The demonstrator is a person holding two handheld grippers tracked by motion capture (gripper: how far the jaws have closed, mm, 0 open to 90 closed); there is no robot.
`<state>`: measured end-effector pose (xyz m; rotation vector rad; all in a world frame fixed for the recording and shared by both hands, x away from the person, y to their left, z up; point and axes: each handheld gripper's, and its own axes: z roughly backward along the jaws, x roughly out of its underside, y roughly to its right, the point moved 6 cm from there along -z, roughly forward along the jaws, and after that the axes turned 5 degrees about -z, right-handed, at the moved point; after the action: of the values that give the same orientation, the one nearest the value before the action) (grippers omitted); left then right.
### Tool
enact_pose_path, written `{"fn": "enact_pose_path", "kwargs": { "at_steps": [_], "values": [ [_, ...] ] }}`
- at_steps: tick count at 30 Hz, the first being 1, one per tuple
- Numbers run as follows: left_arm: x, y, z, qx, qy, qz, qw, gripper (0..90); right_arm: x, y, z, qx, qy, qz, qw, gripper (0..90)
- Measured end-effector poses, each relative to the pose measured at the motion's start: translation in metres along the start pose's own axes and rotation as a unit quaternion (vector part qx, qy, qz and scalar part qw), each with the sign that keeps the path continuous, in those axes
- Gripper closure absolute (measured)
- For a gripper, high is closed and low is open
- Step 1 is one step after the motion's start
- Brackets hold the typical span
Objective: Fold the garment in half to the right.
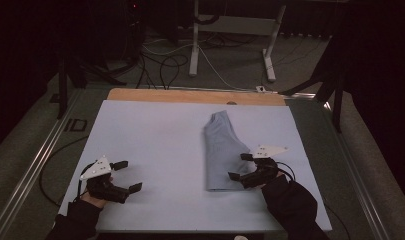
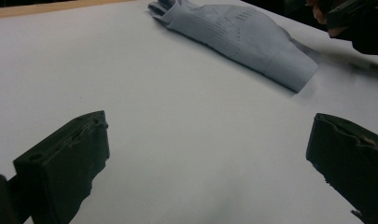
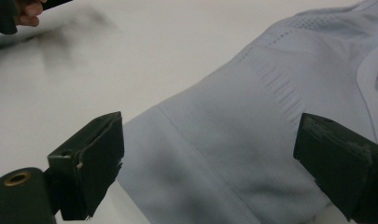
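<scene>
Closest to me, my right gripper (image 1: 241,168) hangs over the near hem of the folded pale-blue garment (image 1: 221,152), jaws spread wide with nothing pinched; the fabric lies under them, flat on the white mat (image 1: 150,140), and the pads do not press on it. My left gripper (image 1: 124,176) rests well to the left of the garment, released as well, with only bare mat between its jaws. The garment itself sits right of the mat's middle, running from the near hem away toward the wooden table edge (image 1: 190,95) beyond it. My worry is the fold: if I close the right jaws from this height I may catch only the top layer, and lifting that would peel the fold open; a sideways drag would wrinkle the hem. The right gripper view gives me the ribbed hem band (image 3: 177,154) and a row of short vent slits (image 3: 282,91), detail that the high view blurs into one flat shape. The left gripper view shows the far end bunched and rumpled (image 2: 170,10), which looks merely narrow from above. Farther off, beyond the table, cables (image 1: 165,65) trail across the floor.
</scene>
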<state>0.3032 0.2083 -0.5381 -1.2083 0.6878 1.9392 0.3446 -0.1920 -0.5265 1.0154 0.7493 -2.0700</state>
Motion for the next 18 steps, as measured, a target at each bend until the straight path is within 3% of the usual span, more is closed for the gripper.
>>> {"fn": "enact_pose_path", "kwargs": {
  "at_steps": [8, 18],
  "values": [
    [0.000, 0.000, 0.001, -0.001, 0.001, 0.000, 1.0000, 0.5, 0.008, 0.005, 0.007, 0.020, 0.002, 0.005, 0.9998, 8.7],
    [0.001, 0.000, 0.001, -0.002, -0.003, -0.002, 1.0000, 0.5, 0.024, 0.015, 0.025, 0.046, 0.011, -0.015, 0.9988, 8.7]
  ]
}}
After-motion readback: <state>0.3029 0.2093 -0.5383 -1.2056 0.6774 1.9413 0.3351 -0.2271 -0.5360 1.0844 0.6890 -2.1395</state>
